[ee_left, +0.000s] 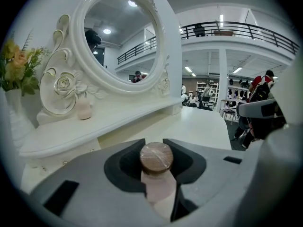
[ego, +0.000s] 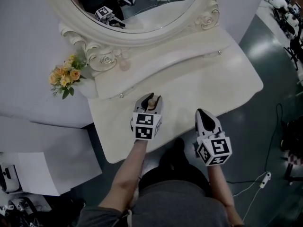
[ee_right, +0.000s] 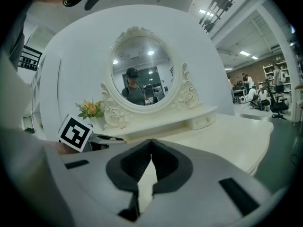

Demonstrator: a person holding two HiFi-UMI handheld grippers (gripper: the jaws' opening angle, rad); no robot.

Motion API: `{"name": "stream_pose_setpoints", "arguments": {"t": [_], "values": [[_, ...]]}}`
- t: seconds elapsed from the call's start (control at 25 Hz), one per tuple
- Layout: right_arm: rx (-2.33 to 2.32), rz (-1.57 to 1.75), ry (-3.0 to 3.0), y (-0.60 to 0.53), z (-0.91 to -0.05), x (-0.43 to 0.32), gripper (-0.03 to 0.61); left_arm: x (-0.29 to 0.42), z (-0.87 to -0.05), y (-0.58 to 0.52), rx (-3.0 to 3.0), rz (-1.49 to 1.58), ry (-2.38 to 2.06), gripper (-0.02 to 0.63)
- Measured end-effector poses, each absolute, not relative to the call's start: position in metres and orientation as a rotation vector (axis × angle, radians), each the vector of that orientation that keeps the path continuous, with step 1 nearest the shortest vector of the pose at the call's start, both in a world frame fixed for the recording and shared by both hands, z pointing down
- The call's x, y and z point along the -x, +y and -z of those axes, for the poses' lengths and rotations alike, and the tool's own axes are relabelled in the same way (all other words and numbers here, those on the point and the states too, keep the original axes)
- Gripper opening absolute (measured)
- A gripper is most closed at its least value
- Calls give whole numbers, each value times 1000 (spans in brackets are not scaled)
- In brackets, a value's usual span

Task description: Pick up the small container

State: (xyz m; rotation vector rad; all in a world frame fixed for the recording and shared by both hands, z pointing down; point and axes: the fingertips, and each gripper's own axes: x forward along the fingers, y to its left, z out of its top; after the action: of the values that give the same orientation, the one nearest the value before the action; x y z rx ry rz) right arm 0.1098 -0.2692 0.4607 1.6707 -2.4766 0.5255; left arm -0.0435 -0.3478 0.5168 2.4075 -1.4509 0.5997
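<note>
Here, left to right: flowers [ego: 65, 75] at far left edge of white dressing table [ego: 218, 82], below oval mirror [ego: 156, 13]. Left gripper [ego: 153, 98] over table front, jaws closed on small container [ee_left: 156, 159]: pink body clamped between pads, round wooden lid upright in jaw recess. Right gripper [ego: 202, 112] beside it, nearer table's front edge, jaw tips together, nothing between them.
</note>
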Motion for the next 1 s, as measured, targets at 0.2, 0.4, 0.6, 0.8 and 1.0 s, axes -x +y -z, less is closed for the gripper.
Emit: {"name": "stream_pose_setpoints", "arguments": {"t": [0.2, 0.4, 0.6, 0.8, 1.0], "values": [[-1680, -522, -2479, -269, -459, -112, 3, 35, -499, -349, -2456, -592, -1442, 114], [-1701, -505, -2479, -269, -454, -117, 3, 25, -474, -351, -2514, -572, -1434, 112], [-1736, -491, -2471, -269, -448, -127, 3, 12, -444, -355, -2583, -541, -1430, 112], [-1781, -484, -2456, -269, -444, -139, 3, -5, -414, -356, -2646, -490, -1398, 110], [-1824, -474, -2443, -267, -440, -153, 3, -21, -390, -354, -2697, -460, -1371, 109]]}}
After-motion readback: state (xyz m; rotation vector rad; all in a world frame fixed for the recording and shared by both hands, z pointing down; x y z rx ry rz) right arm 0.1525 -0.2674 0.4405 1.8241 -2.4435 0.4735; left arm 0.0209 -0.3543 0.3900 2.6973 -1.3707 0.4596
